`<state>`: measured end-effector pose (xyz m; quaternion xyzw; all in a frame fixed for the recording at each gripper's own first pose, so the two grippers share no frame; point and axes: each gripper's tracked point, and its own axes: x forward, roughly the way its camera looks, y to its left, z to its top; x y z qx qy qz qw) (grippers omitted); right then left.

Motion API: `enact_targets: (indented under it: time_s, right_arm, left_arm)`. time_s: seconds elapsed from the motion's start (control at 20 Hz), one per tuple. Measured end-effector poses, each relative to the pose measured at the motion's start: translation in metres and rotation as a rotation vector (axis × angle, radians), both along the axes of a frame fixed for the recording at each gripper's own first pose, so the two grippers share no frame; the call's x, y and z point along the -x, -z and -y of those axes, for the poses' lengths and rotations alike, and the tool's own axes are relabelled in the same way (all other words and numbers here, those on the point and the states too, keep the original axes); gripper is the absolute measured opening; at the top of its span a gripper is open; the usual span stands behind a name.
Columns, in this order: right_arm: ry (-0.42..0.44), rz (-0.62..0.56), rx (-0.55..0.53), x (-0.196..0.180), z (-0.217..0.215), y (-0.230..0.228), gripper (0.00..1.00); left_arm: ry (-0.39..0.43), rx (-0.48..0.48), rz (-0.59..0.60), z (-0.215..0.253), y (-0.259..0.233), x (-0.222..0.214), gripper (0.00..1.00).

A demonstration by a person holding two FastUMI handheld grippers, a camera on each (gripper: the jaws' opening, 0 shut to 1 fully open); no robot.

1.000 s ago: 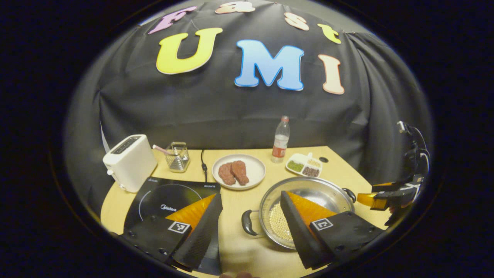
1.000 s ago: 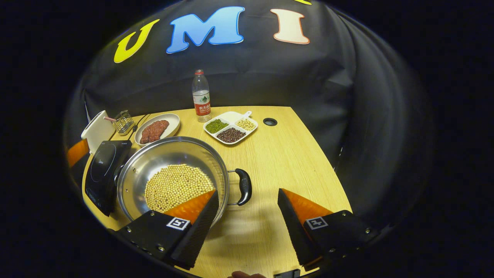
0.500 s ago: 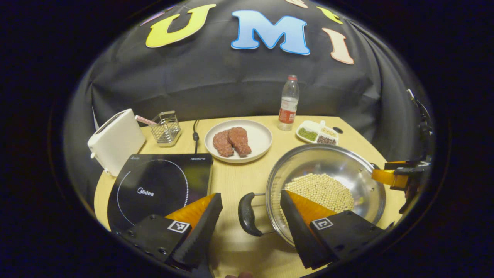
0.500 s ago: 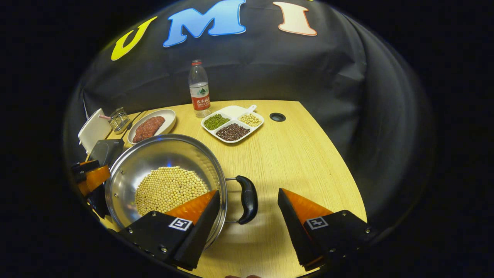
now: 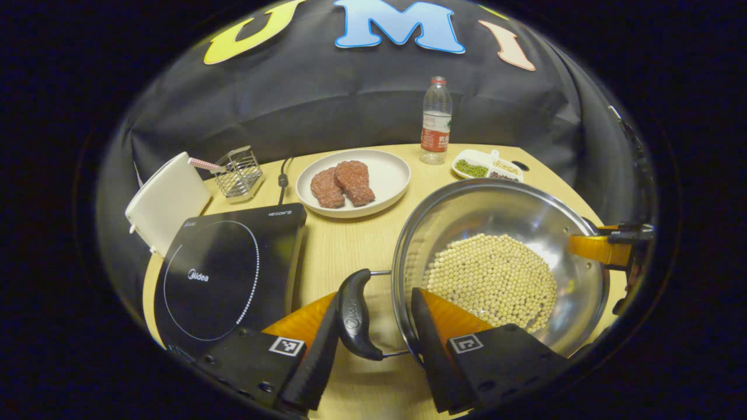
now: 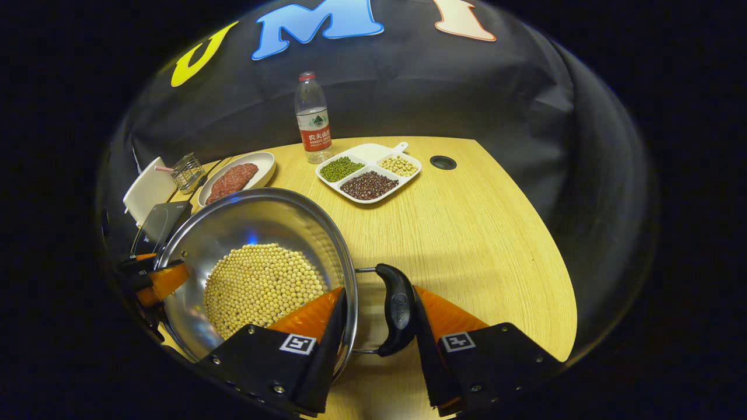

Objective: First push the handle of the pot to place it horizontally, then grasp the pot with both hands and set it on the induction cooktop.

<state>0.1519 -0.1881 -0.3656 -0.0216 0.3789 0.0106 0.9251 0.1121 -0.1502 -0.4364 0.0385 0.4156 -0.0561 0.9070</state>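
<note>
While each claw straddles a black loop handle, the left claw (image 5: 373, 344) and right claw (image 6: 376, 332) stand narrowed around theirs; whether both fingers press, I cannot tell. Between them the steel pot (image 5: 513, 204) of soybeans sits on the table (image 6: 467, 233). Leftward, just beside, lies the induction cooktop (image 5: 227, 268); the meat plate (image 5: 385, 175) stands beyond.

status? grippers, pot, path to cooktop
Left gripper and right gripper each straddle a pot handle, not clamped. Pot on table, beside cooktop. Path clear.
</note>
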Motion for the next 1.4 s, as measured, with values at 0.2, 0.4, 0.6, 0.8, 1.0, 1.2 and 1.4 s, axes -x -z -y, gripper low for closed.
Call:
enact_targets:
  time_s: [0.2,0.4,0.6,0.8,1.0,1.2,1.4]
  right_arm:
    - [0.013,-0.014,0.005,0.002,-0.002,-0.001,0.55]
    - [0.058,-0.026,0.007,0.012,-0.008,-0.004,0.55]
    - [0.083,-0.010,0.016,0.023,-0.020,-0.022,0.55]
    - [0.093,0.015,0.018,0.035,-0.037,-0.048,0.55]
    - [0.093,0.037,0.013,0.046,-0.063,-0.070,0.55]
    - [0.094,0.058,0.003,0.054,-0.094,-0.084,0.55]
    - [0.094,0.065,0.000,0.059,-0.127,-0.090,0.55]
  left_arm:
    - [-0.001,0.021,-0.011,0.000,-0.002,-0.002,0.68]
    - [0.014,0.051,-0.028,-0.003,-0.003,-0.008,0.64]
    - [0.033,0.064,-0.012,-0.015,-0.022,-0.008,0.64]
    - [0.045,0.070,0.016,-0.032,-0.056,-0.003,0.64]
    - [0.042,0.071,0.034,-0.059,-0.083,0.003,0.60]
    - [0.043,0.081,0.046,-0.091,-0.102,0.007,0.64]
    - [0.065,0.058,0.056,-0.126,-0.113,0.007,0.60]
